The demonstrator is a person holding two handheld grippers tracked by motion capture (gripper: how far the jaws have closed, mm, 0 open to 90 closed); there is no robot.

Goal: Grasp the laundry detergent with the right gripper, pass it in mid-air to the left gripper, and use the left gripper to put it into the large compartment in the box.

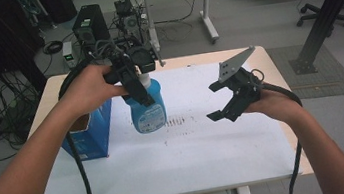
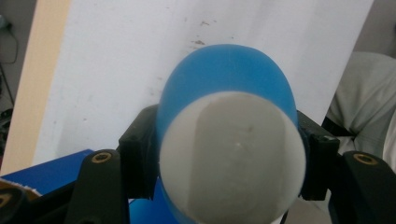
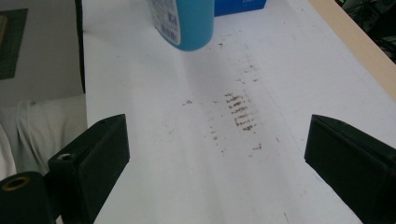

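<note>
A blue bottle [image 1: 147, 111] with a white cap and a printed label is held upright over the white table [image 1: 194, 164], left of the middle. My left gripper [image 1: 142, 93] comes down from above and is shut on the bottle's upper part. In the left gripper view the white cap [image 2: 233, 158] and blue shoulder [image 2: 224, 70] sit between the black pads [image 2: 140, 154]. My right gripper [image 1: 212, 103] hovers to the right of the bottle, open, with nothing between its jaws. In the right gripper view, the right gripper [image 3: 215, 158] looks across the table to the bottle's base [image 3: 187, 23].
A blue cardboard box [image 1: 89, 135] stands at the table's left edge, just beside the bottle. Dark smudges [image 1: 176, 122] mark the white surface between the bottle and the right gripper, and the same smudges [image 3: 238, 112] lie ahead of the right jaws. Cables and computer gear lie on the floor behind.
</note>
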